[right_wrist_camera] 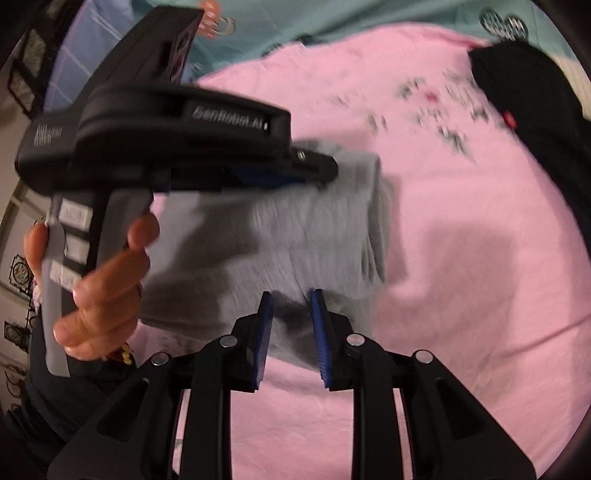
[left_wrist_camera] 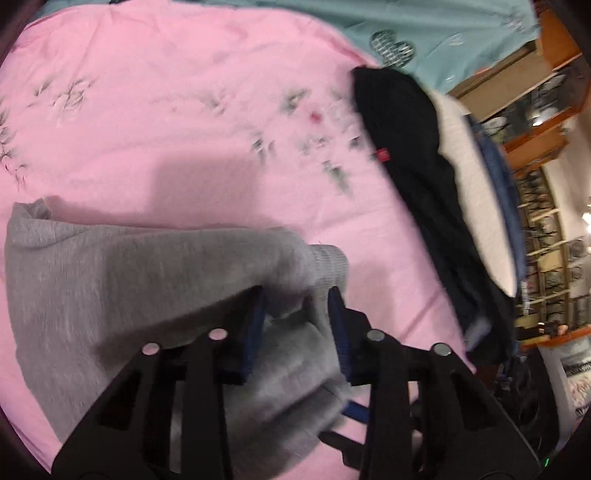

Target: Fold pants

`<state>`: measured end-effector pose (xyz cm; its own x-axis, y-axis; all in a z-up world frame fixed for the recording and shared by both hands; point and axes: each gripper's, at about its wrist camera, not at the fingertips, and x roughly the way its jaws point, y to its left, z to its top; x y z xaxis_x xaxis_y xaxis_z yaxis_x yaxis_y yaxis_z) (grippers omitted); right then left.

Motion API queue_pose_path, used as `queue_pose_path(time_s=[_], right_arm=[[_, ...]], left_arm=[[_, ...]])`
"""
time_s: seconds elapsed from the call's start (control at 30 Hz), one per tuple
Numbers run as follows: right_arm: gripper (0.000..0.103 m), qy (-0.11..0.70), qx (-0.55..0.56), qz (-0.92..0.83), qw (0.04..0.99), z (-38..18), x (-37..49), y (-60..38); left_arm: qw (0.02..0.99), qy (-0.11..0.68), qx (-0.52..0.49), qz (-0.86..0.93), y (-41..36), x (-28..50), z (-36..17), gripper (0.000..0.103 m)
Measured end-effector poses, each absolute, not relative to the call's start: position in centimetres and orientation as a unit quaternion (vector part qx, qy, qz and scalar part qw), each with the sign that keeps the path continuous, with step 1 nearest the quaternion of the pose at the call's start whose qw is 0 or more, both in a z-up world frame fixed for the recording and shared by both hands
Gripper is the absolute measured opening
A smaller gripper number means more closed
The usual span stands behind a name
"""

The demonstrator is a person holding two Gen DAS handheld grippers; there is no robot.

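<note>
While both grippers work the grey pants (left_wrist_camera: 110,277), black clothes (left_wrist_camera: 413,147) sit beyond the fingers.
Left gripper (left_wrist_camera: 295,325) fingers straddle a fold, gap visible; right gripper (right_wrist_camera: 291,332) fingers apart around the hem, on the pink bedsheet (left_wrist_camera: 166,110).

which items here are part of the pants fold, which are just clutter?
Job:
- grey pants
- left gripper
- right gripper
- pink sheet, the work surface

Clutter:
- black garment
- teal cloth
- white and blue fabric beyond the black garment
</note>
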<state>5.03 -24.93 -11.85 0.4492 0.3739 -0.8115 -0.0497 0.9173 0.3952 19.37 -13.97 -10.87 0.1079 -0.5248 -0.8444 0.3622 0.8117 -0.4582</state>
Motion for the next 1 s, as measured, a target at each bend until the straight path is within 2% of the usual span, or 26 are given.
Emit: queue_pose_path(time_s=[0.1, 0.2, 0.3, 0.33, 0.4, 0.43, 0.47, 0.57, 0.63, 0.67, 0.7, 0.73, 0.77, 0.87, 1.0], right_arm=[[0.021, 0.513, 0.183, 0.126, 0.829, -13.6, 5.3, -25.3], [0.022, 0.515, 0.163, 0.140, 0.830, -11.9, 4.6, -25.1], [0.023, 0.498, 0.144, 0.159, 0.840, -8.7, 3.3, -24.9], [0.023, 0.486, 0.140, 0.164, 0.847, -7.6, 3.1, -24.9], [0.027, 0.461, 0.132, 0.174, 0.860, -5.0, 3.4, -24.5], [0.036, 0.454, 0.127, 0.182, 0.863, -4.3, 4.0, -24.1], [0.040, 0.450, 0.122, 0.189, 0.864, -3.7, 5.0, -23.5], [0.041, 0.471, 0.119, 0.209, 0.848, -3.9, 10.4, -21.4], [0.039, 0.505, 0.114, 0.207, 0.830, -5.1, 14.5, -19.3], [0.035, 0.521, 0.105, 0.202, 0.823, -5.9, 16.3, -17.9], [0.023, 0.537, 0.096, 0.204, 0.813, -6.7, 17.7, -16.4], [0.021, 0.548, 0.090, 0.208, 0.805, -7.2, 18.6, -15.2], [0.021, 0.554, 0.087, 0.208, 0.801, -7.6, 19.8, -14.1], [0.020, 0.563, 0.047, 0.188, 0.803, -9.1, 21.6, -11.8], [0.018, 0.609, 0.047, 0.150, 0.778, -13.9, 23.7, -11.9]], left_arm=[[0.731, 0.615, -0.085, -0.282, -14.1, 21.0, -13.1, 0.031], [0.726, 0.609, -0.100, -0.303, -12.9, 20.4, -11.7, 0.033], [0.762, 0.551, -0.122, -0.318, -9.1, 17.6, -7.0, 0.068], [0.783, 0.521, -0.124, -0.316, -7.5, 16.5, -5.2, 0.076], [0.836, 0.466, -0.109, -0.269, -3.4, 13.5, -2.4, 0.079], [0.852, 0.454, -0.102, -0.241, -2.1, 12.4, -1.8, 0.079], [0.864, 0.445, -0.099, -0.213, -0.4, 11.0, -1.6, 0.079], [0.862, 0.446, -0.128, -0.203, 3.2, 8.1, -3.0, 0.075], [0.860, 0.447, -0.137, -0.208, 3.9, 7.0, -4.2, 0.056], [0.855, 0.455, -0.131, -0.213, 3.5, 6.6, -5.2, 0.051], [0.849, 0.466, -0.123, -0.217, 2.9, 6.6, -6.1, 0.037], [0.842, 0.478, -0.114, -0.221, 2.0, 6.8, -7.2, 0.021], [0.838, 0.487, -0.102, -0.225, 1.1, 6.9, -8.0, 0.017], [0.842, 0.495, -0.064, -0.205, -0.7, 7.6, -10.6, 0.015], [0.850, 0.489, -0.021, -0.194, -1.8, 6.8, -12.2, 0.016]])
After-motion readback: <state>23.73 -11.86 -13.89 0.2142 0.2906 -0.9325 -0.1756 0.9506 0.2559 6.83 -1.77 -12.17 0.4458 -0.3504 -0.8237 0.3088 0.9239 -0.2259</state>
